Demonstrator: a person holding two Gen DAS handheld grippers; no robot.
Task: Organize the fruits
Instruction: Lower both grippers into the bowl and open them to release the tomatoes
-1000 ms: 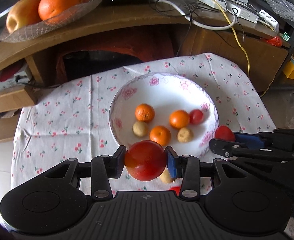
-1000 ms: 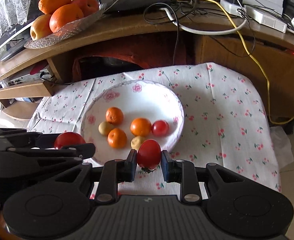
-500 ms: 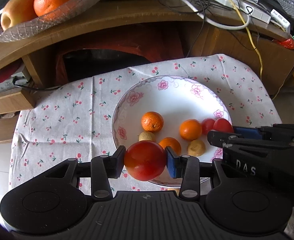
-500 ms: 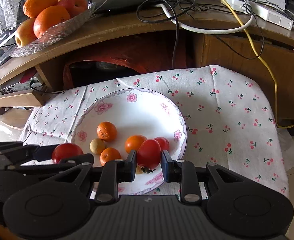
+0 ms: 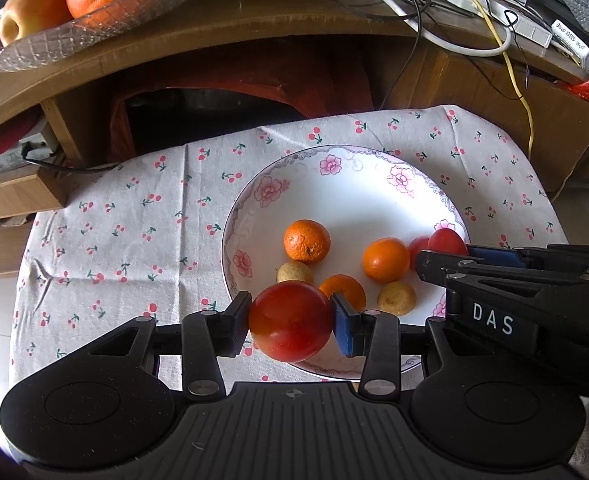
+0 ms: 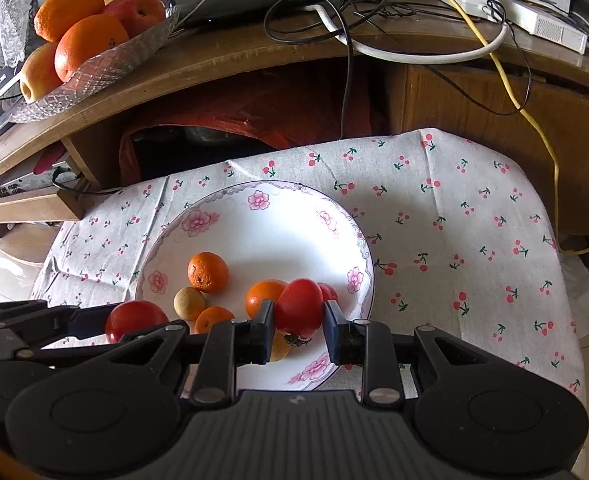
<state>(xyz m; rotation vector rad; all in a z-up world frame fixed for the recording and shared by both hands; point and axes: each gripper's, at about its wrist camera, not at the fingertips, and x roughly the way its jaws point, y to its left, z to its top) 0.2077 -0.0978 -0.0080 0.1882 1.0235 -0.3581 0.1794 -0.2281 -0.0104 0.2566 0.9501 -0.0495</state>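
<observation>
Now, seen from the left wrist, the left gripper (image 5: 291,325) pinches a large red tomato (image 5: 290,327) between its pads and has come forward over the near rim of the flowered plate (image 5: 334,200), at about 6 o'clock, where a second ago it hung short of the rim over the cherry-print cloth (image 5: 134,216). On the plate lie three small oranges, the farthest at (image 5: 306,240), two pale round fruits and a small tomato; a glass dish of oranges (image 5: 94,20) sits on the wooden shelf at 11 o'clock. From the right wrist, the right gripper (image 6: 299,323) holds a smaller tomato (image 6: 299,308), its stem end down, and it too has advanced from before the plate to above the plate's (image 6: 254,224) 5 o'clock part; its right pad seems to stand slightly off the fruit, so the grip may be loosening. Judging by this, both tomatoes are now placed for release onto the plate, and letting go is the step in hand.
</observation>
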